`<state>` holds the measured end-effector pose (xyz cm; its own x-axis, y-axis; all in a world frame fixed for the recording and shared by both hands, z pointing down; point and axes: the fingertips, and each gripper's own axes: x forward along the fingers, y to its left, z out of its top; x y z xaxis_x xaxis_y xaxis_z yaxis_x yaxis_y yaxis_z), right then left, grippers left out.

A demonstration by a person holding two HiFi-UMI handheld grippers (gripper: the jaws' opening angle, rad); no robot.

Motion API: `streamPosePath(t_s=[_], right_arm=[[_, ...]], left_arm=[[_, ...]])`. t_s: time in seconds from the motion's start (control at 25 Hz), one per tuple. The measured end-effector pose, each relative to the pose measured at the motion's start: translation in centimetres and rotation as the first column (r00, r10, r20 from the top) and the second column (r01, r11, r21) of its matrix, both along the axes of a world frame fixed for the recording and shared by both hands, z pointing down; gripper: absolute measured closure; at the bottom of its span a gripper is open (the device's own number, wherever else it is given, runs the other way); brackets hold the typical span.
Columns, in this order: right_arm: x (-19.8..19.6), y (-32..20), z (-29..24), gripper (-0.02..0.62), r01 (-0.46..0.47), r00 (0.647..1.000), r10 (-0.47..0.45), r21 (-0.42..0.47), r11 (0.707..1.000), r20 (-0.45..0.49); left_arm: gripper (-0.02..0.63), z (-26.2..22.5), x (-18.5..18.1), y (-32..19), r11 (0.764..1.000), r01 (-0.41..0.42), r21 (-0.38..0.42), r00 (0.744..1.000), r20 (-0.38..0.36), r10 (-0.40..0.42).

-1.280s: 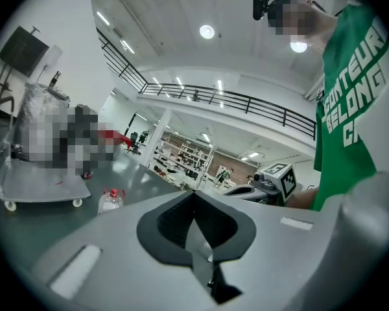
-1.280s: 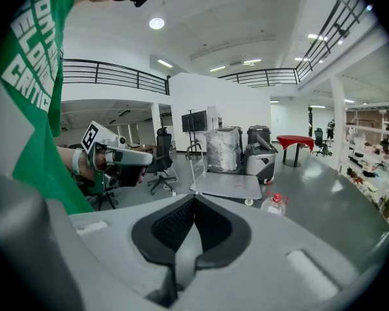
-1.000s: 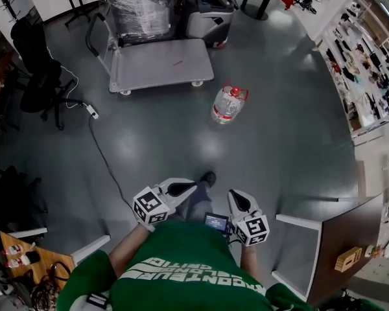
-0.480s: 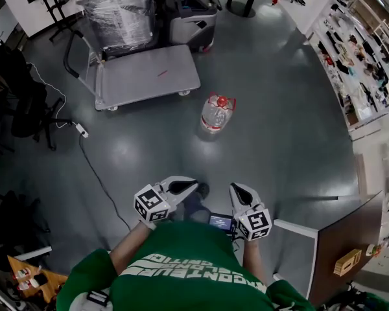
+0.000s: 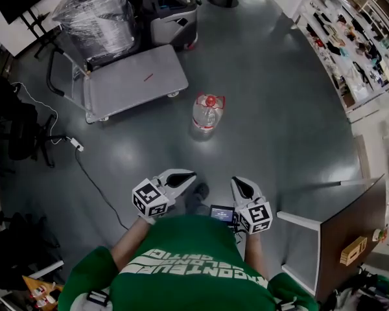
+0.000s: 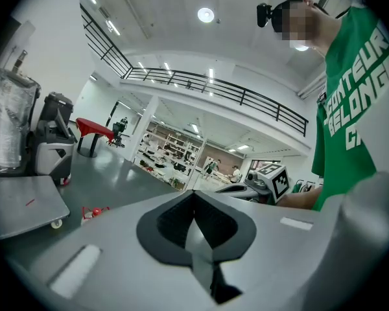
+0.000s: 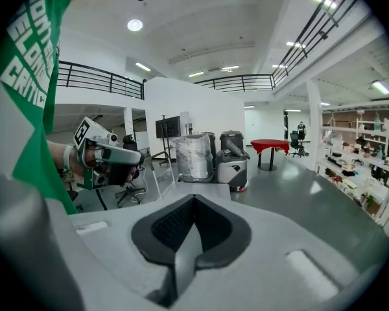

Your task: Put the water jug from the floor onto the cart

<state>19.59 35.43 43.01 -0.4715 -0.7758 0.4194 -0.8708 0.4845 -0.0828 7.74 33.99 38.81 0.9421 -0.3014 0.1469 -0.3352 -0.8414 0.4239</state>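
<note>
A clear water jug [image 5: 207,111] with a red cap and red handle stands upright on the grey floor, just right of the flat grey cart [image 5: 133,81]. In the left gripper view the jug's red top [image 6: 95,211] peeks over the gripper body beside the cart's corner [image 6: 26,205]. My left gripper [image 5: 183,176] and right gripper [image 5: 237,185] are held close to my body, well short of the jug. Both are shut with nothing between the jaws. The right gripper view looks toward the cart's deck [image 7: 202,190] past the left gripper [image 7: 104,156].
A plastic-wrapped pallet load [image 5: 97,18] and a grey machine [image 5: 168,15] stand behind the cart. A black cable with a power strip [image 5: 74,144] trails across the floor at left. An office chair [image 5: 16,131] is at far left, a brown table [image 5: 350,232] at right.
The view has advanced: the jug and cart sit lower and nearer in the head view than a second ago. Both grippers stay shut, held the same way in front of my body.
</note>
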Motion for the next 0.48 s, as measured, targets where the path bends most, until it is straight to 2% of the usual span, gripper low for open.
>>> streamPosePath(t_s=[0.48], right_arm=[[4.1,-3.5,-0.5,0.603,-0.009,1.0,0.009,0.023,1.0,0.001]], left_arm=[[0.595,-0.5,4.3,-3.3,1.0,-0.021,0.023,1.0,0.017,0.021]])
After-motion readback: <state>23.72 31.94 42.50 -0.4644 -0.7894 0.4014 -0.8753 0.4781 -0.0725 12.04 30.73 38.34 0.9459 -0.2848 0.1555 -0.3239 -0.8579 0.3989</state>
